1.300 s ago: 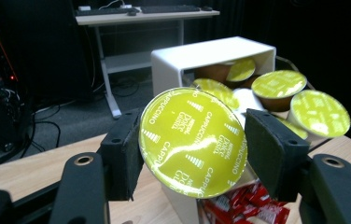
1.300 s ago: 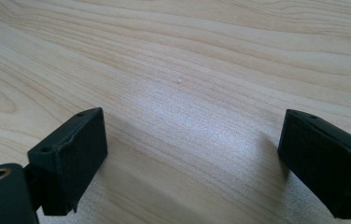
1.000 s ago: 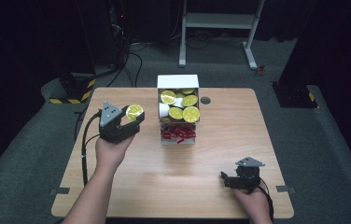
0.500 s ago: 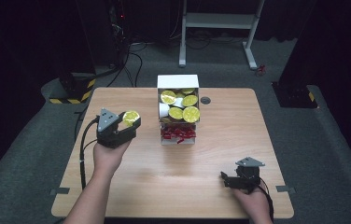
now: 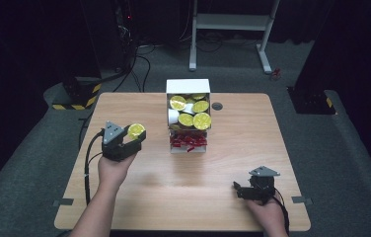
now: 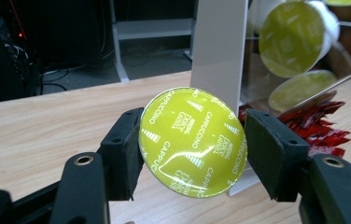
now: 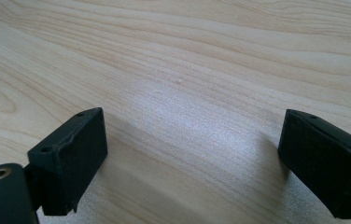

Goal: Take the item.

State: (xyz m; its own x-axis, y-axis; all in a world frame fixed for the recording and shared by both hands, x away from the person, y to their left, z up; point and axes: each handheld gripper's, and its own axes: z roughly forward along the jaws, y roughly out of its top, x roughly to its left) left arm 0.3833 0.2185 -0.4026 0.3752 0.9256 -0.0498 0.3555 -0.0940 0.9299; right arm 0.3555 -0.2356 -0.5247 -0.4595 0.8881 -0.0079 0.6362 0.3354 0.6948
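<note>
A coffee capsule (image 6: 193,141) with a lime-green foil lid marked "cappuccino" sits clamped between the jaws of my left gripper (image 6: 193,149). In the high view that gripper (image 5: 130,137) hovers over the table's left side, with the capsule (image 5: 135,130) at its tip, left of the white dispenser box (image 5: 188,114). Several more green-lidded capsules (image 5: 194,112) fill the box's upper part, and red sachets (image 5: 188,141) lie in its lower tray. My right gripper (image 5: 242,190) rests near the front right of the table, open, with bare wood between its pads (image 7: 73,156).
The wooden table (image 5: 188,187) has a small round grommet (image 5: 217,106) right of the box. Behind the table stand a white desk frame (image 5: 233,29) and cables on the dark floor. A yellow-black striped base (image 5: 77,96) lies at the back left.
My left gripper has drawn back towards the person and slightly left with the capsule, away from the box. The right gripper has stayed still.
</note>
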